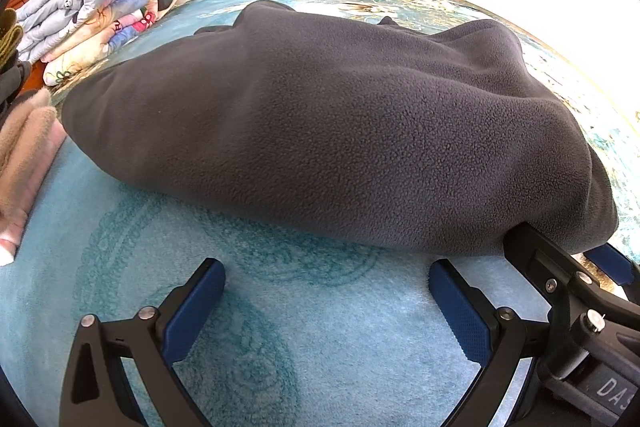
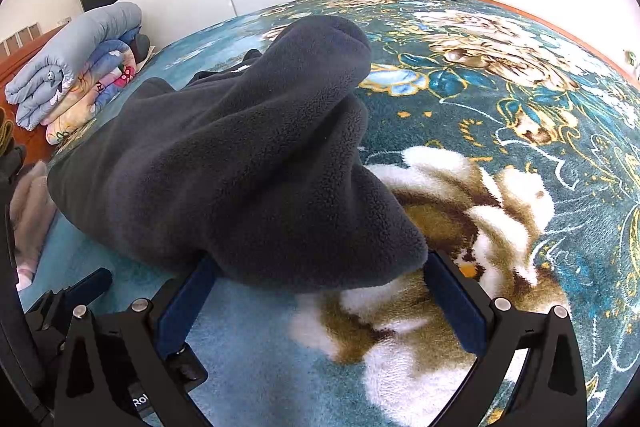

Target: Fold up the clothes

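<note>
Right wrist: fleece (image 2: 240, 167) between gripper (image 2: 320, 291) fingers

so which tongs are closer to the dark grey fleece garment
Right. The right tongs straddle the dark grey fleece garment's near edge; the left tongs sit open just short of it.

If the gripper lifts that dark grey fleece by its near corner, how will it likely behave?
The grey fleece garment would probably drape and sag, since it already lies in soft rounded folds. Its thick napped pile suggests the right gripper pads would hold without slipping. Bulky but likely light; the far end would trail across the floral blanket.
</note>
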A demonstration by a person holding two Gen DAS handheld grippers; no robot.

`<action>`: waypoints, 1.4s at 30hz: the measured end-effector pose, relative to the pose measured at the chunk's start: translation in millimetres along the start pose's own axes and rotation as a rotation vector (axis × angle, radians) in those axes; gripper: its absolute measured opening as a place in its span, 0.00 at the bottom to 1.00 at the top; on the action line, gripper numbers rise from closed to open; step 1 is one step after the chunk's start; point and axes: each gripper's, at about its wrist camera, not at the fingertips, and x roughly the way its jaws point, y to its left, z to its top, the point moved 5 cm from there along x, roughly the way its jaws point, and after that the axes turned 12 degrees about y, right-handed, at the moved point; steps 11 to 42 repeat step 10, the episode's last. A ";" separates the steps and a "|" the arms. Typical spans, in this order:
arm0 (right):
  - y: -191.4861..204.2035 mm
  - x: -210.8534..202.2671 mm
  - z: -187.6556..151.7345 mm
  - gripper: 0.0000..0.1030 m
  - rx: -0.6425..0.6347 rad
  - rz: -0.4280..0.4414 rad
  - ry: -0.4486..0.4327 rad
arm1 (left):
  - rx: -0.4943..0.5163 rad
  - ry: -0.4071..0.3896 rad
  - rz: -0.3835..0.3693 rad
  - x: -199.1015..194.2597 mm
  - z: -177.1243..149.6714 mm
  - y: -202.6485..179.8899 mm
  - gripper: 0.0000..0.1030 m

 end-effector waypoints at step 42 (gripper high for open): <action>0.6 -0.2 0.3 1.00 0.000 0.000 0.000 | 0.000 -0.001 0.001 -3.0 0.2 5.0 1.00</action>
